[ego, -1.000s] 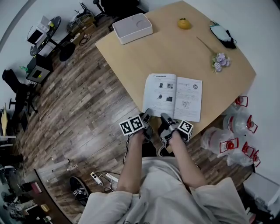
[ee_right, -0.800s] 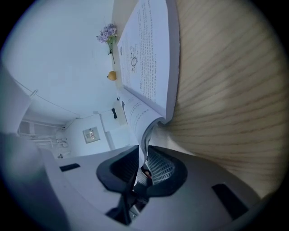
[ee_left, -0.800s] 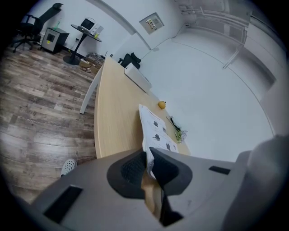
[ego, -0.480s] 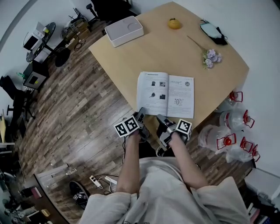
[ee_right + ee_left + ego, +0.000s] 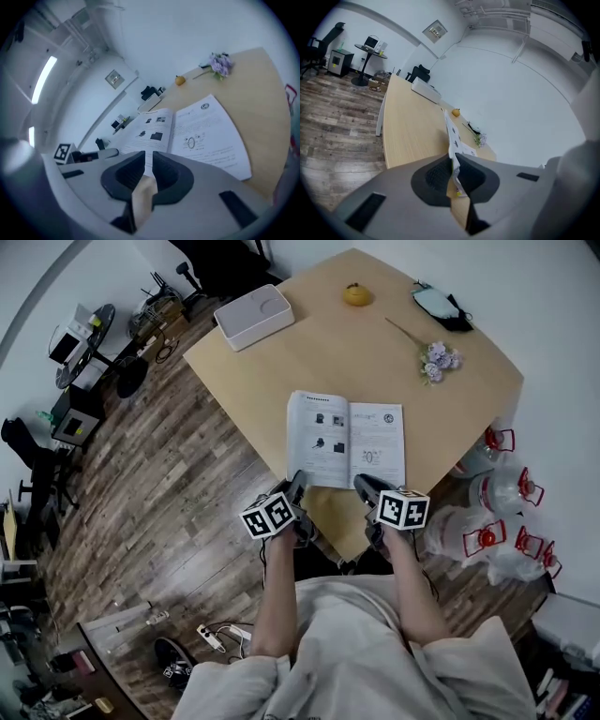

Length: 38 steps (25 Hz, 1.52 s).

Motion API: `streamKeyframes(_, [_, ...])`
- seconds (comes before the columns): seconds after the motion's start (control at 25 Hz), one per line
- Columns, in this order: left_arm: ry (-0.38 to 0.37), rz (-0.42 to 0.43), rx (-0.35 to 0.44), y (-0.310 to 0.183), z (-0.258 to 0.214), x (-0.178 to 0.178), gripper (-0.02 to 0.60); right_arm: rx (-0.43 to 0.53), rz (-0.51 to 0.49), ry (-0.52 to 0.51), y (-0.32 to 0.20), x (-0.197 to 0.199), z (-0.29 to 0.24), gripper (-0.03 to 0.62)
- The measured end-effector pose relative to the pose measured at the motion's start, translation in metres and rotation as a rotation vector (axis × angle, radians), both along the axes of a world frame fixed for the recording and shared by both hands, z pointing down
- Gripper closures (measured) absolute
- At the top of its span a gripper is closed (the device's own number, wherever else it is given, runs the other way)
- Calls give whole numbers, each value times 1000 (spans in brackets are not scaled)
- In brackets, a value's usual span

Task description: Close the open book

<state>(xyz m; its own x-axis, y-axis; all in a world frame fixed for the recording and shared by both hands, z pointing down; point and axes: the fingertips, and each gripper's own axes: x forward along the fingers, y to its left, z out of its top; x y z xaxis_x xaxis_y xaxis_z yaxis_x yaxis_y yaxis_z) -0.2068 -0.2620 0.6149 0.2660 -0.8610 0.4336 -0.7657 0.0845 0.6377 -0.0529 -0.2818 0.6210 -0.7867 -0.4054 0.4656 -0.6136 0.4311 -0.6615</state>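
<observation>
Left gripper (image 5: pixel 296 481) pinches the open book (image 5: pixel 345 439) at its lower-left corner; right gripper (image 5: pixel 362 483) jaws nearly meet, grip unclear. I should carry that half rightward over the spine.

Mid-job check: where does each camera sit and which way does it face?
Head view: on the person's head, looking steeply down at the table and open book; forearms, left gripper and right gripper show.
Left gripper view: rides the left gripper, looking along the table; its jaws pinch a page edge.
Right gripper view: rides the right gripper, looking across the open pages; its jaws show.
Shared: both gripper views catch the orange fruit and flowers.
</observation>
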Motion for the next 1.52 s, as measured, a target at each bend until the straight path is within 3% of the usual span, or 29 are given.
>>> streamKeyframes(0.12, [-39,13,13,-1,-7,5,546,93,-46,126,0,11,1,536])
streamKeyframes(0.36, [-128,69,11,-5,-14,9,546,189,-102,224,1,17,-5,545])
streamKeyframes(0.84, [-266,126,28,-15,-36,5,548,221,-60,242,-4,40,-15,543])
streamKeyframes(1.16, [-363,211,66,-17,-54,43,548,252,6,269,-14,65,-21,549])
streamKeyframes(1.52, [-364,243,90,-16,-58,77,548,316,64,306,-22,84,-32,553])
